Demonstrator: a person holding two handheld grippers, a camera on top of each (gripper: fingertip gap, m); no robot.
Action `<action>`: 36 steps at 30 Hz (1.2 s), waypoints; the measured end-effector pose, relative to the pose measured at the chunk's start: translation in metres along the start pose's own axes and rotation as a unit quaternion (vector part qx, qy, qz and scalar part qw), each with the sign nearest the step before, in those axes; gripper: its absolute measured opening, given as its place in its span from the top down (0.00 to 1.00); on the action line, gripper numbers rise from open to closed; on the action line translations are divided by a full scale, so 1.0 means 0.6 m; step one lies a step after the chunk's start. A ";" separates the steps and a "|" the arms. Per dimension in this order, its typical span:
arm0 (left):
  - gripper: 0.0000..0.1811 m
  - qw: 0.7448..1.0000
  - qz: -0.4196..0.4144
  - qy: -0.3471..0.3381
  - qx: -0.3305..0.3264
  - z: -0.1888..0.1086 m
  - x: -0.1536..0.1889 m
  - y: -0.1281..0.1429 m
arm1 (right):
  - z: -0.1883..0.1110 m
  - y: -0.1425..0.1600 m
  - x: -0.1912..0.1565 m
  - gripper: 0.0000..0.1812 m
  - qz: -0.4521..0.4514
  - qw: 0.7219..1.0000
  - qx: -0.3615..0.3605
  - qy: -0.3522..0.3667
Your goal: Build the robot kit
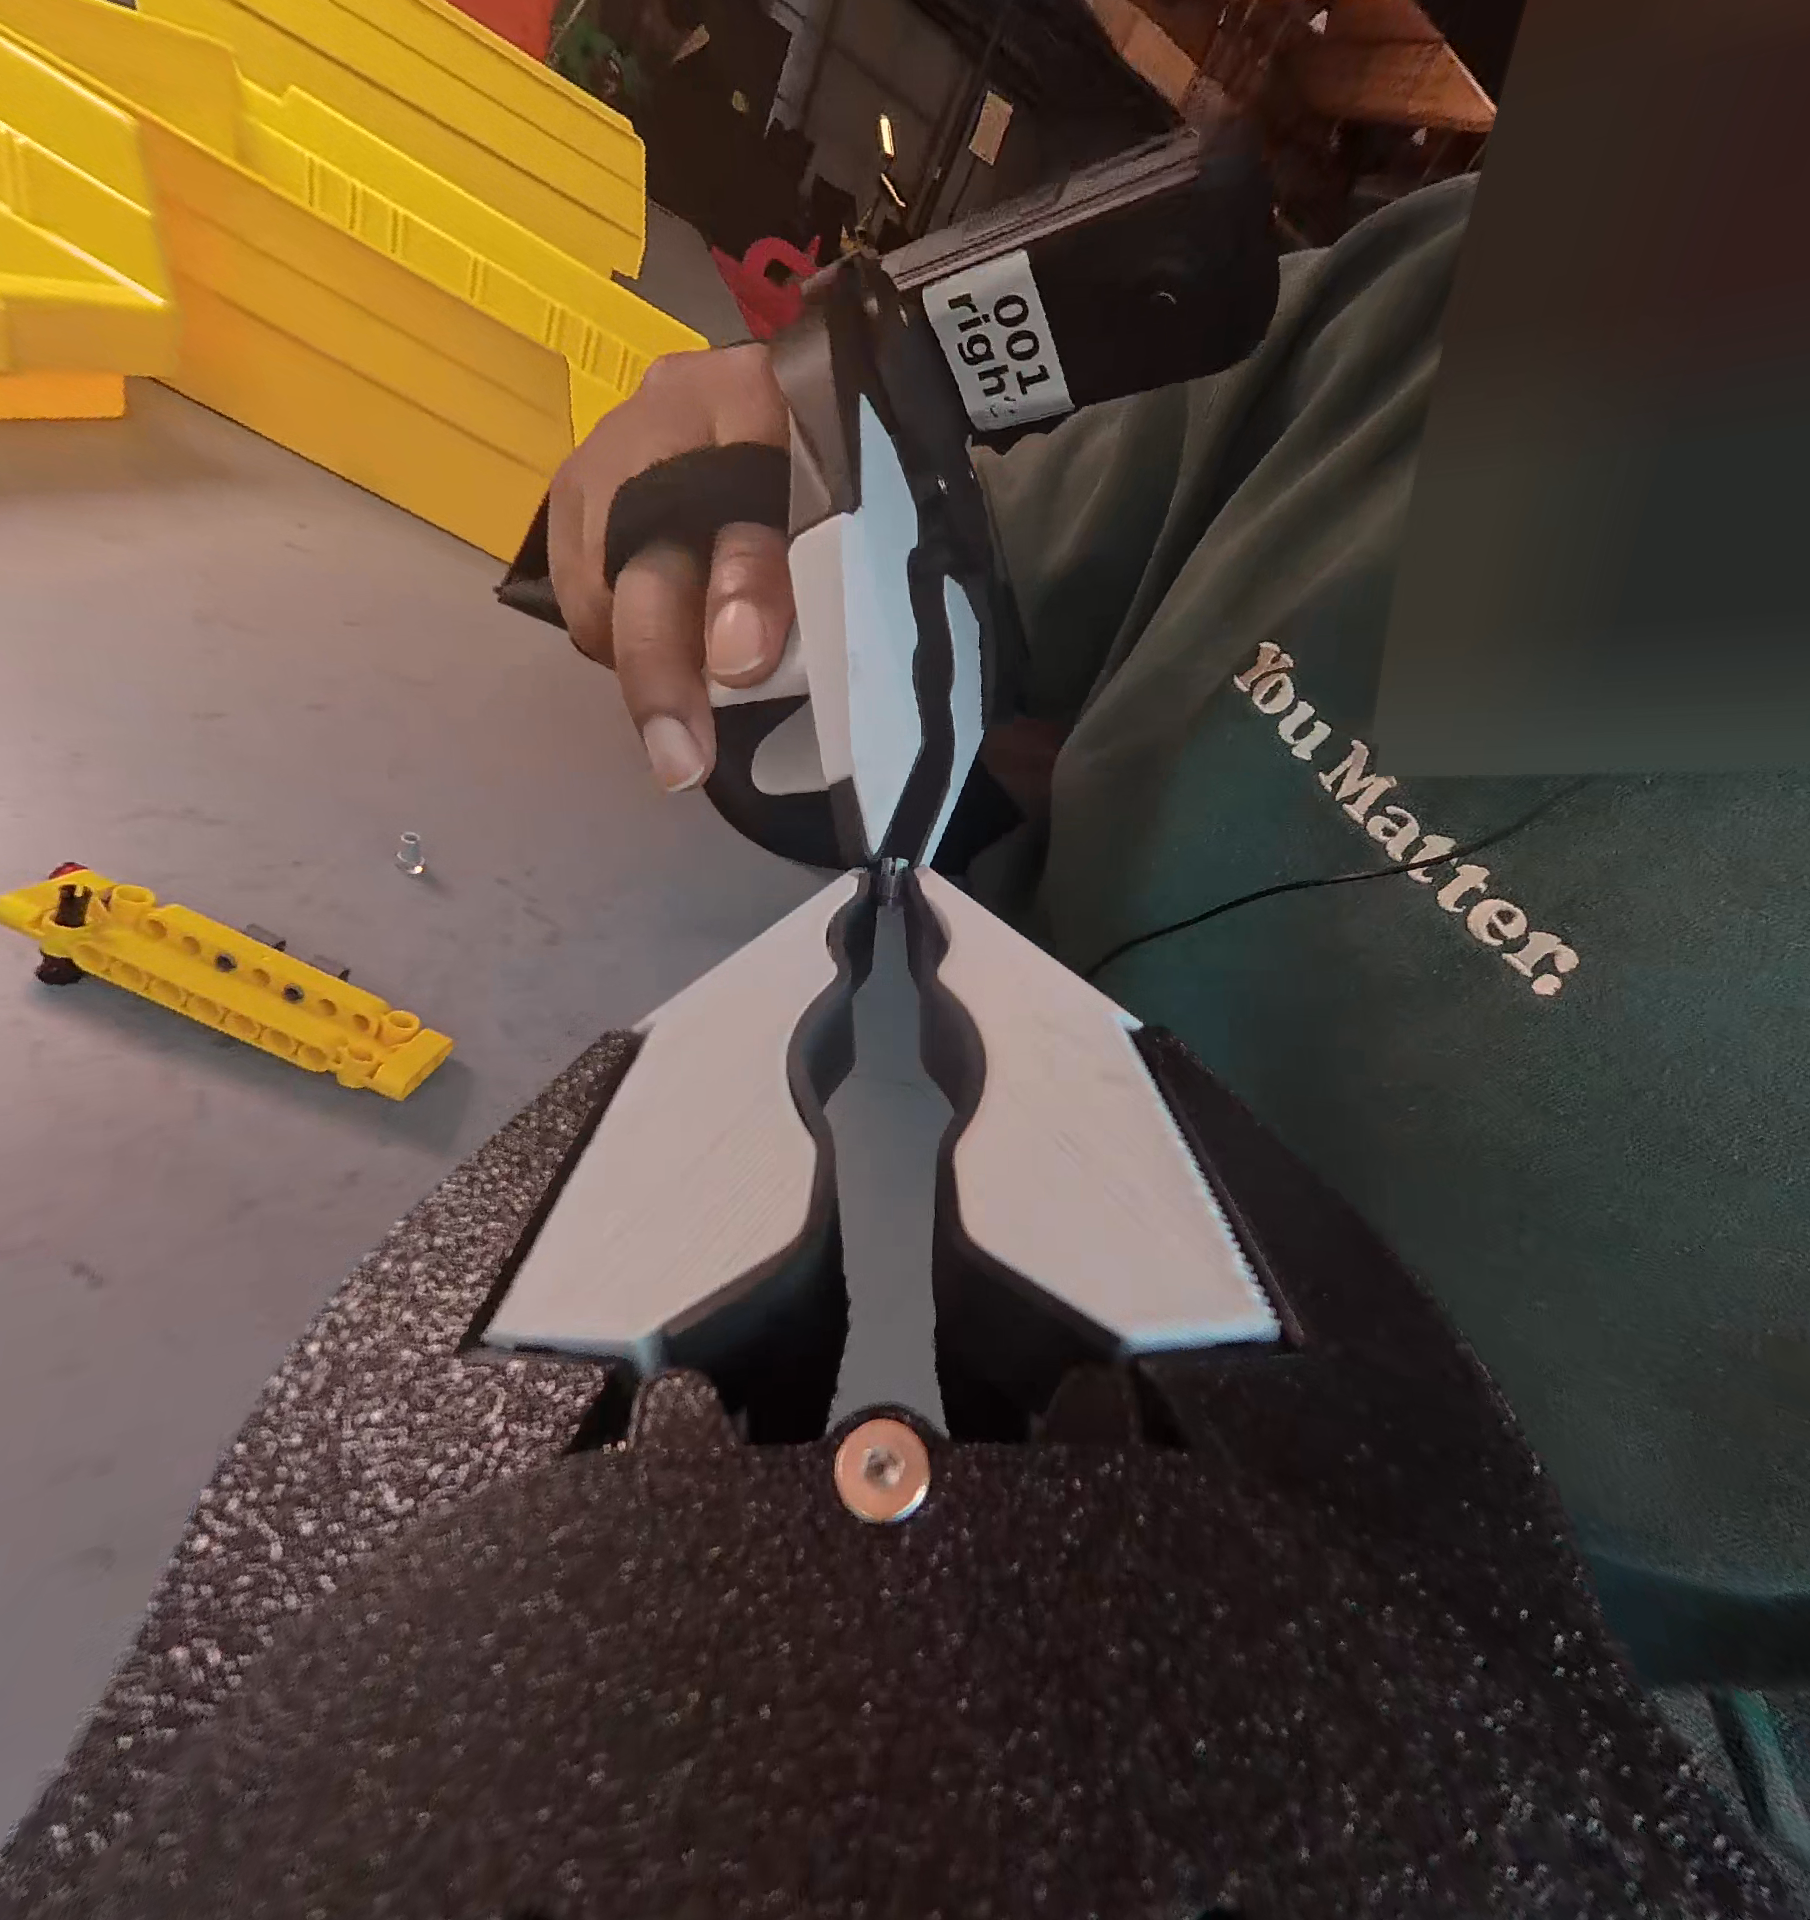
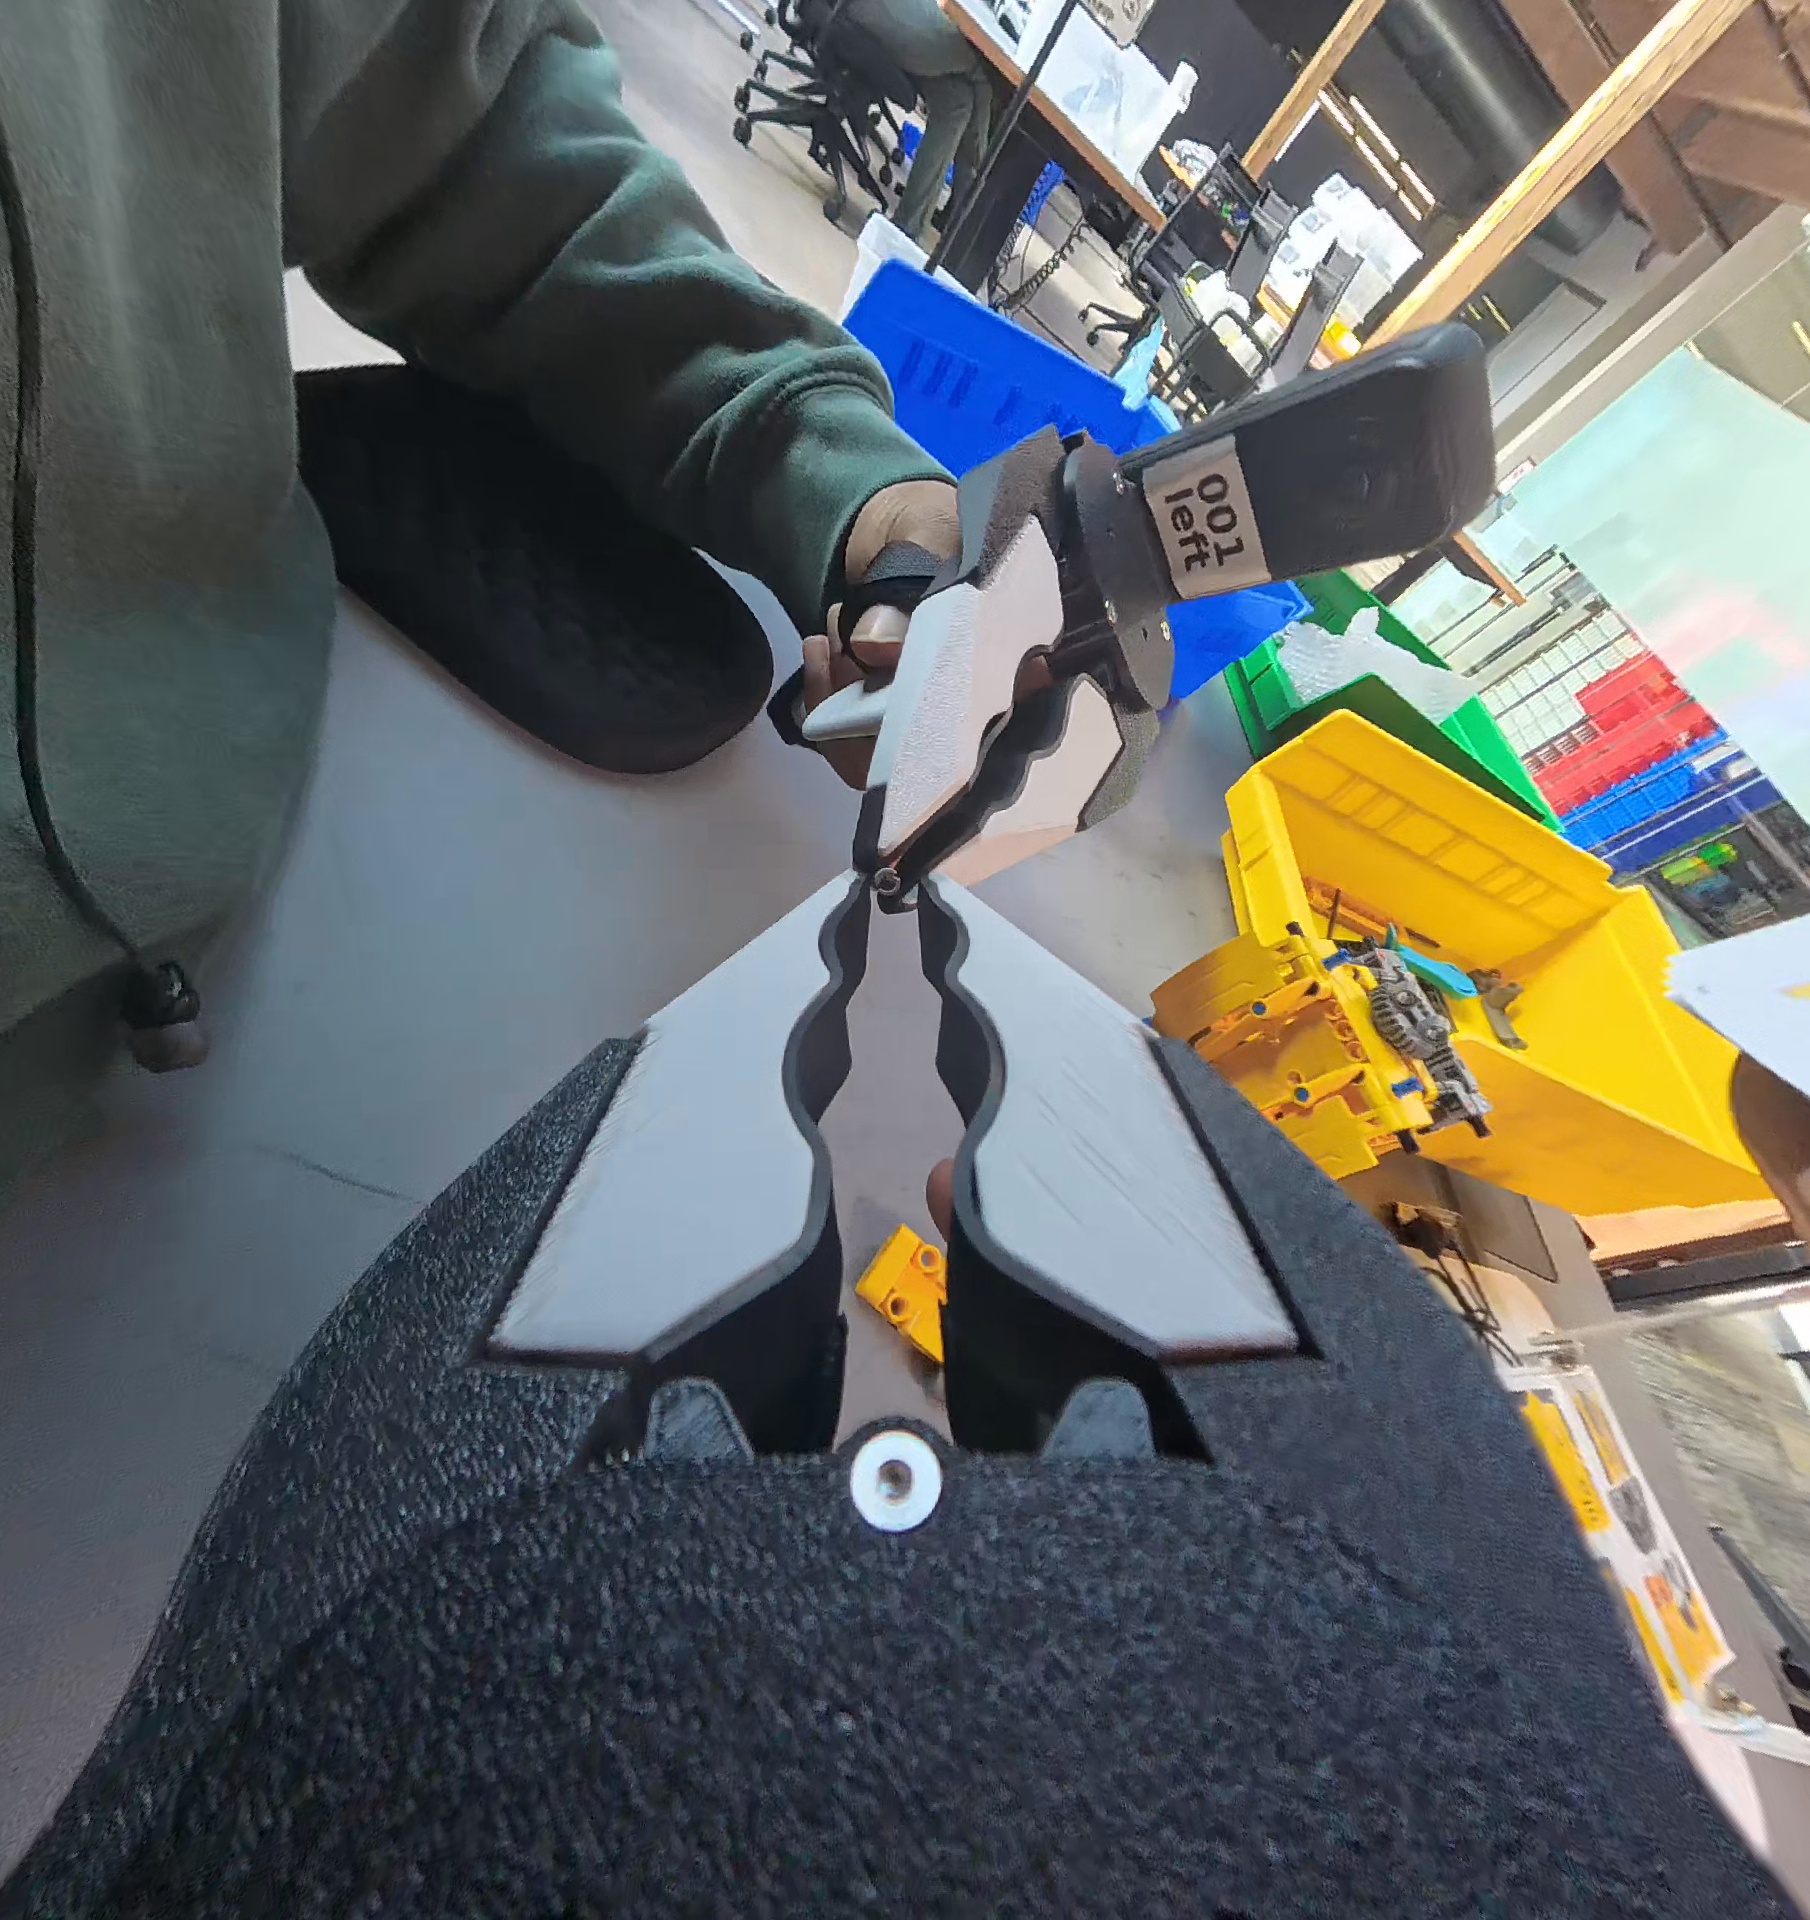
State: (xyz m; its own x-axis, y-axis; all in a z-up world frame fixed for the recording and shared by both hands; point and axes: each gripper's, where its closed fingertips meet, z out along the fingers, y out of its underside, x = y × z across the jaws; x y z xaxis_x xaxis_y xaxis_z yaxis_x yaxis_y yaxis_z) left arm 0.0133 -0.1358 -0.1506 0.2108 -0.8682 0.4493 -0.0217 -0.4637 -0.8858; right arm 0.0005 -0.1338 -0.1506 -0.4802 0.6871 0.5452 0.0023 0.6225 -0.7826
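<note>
My left tool (image 1: 888, 883) and my right tool (image 2: 885, 888) meet tip to tip above the surface (image 1: 257, 665), each clamped on the same small dark pin (image 1: 888, 878). The pin is tiny, and I cannot tell its exact shape or which tool carries more of it. In both wrist views the fingers converge to a narrow point around it. I judge the tip-to-tip hold lets both tools grip so small a part at once, held in the air, clear of the surface.

Behind the right tool, a hand (image 1: 672, 582) grips its handle, with a black strap over one finger. A green sleeve (image 2: 610, 312) runs back from the hand on the left tool.

Further out on the surface, a yellow perforated beam (image 1: 226, 982) lies flat, well apart from both tools, with a small clear piece (image 1: 409, 854) near it. A small yellow bracket (image 2: 906, 1294) lies on the surface below the right tool.

Farther off, yellow bins (image 1: 361, 260) stand at the edge. One yellow bin (image 2: 1452, 883) has a partly built yellow model (image 2: 1337, 1049) lying against its front. Blue bins (image 2: 984, 384) and a green bin (image 2: 1379, 686) stand beyond.
</note>
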 end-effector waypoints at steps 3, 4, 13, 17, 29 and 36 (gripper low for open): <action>0.98 0.999 -0.035 0.016 0.010 -0.001 -0.001 -0.002 | 0.000 -0.002 0.000 0.97 -0.059 0.998 -0.012 0.009; 0.98 0.999 -0.045 0.019 0.013 -0.002 -0.002 -0.003 | 0.001 -0.001 0.000 0.97 -0.076 0.997 -0.018 0.012; 0.96 0.991 0.000 -0.112 -0.068 -0.030 -0.084 0.041 | 0.021 0.079 -0.018 0.98 0.044 0.986 -0.120 -0.110; 0.93 0.964 0.073 -0.176 -0.184 -0.034 -0.127 0.103 | 0.041 0.130 -0.047 0.98 0.078 0.952 -0.224 -0.191; 0.92 0.926 0.157 -0.239 -0.245 -0.061 -0.144 0.143 | 0.053 0.175 -0.059 0.98 0.044 0.884 -0.377 -0.273; 0.92 0.929 0.159 -0.257 -0.215 -0.088 -0.140 0.131 | 0.057 0.175 -0.063 0.98 -0.003 0.854 -0.422 -0.304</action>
State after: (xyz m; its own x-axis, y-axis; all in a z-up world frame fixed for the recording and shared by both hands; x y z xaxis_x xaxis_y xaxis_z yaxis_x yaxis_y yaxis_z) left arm -0.0576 -0.1089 -0.2519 0.5629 -0.8256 -0.0392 -0.5270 -0.3219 -0.7865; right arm -0.0113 -0.1073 -0.2635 -0.8482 0.5217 0.0913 0.5070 0.8497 -0.1452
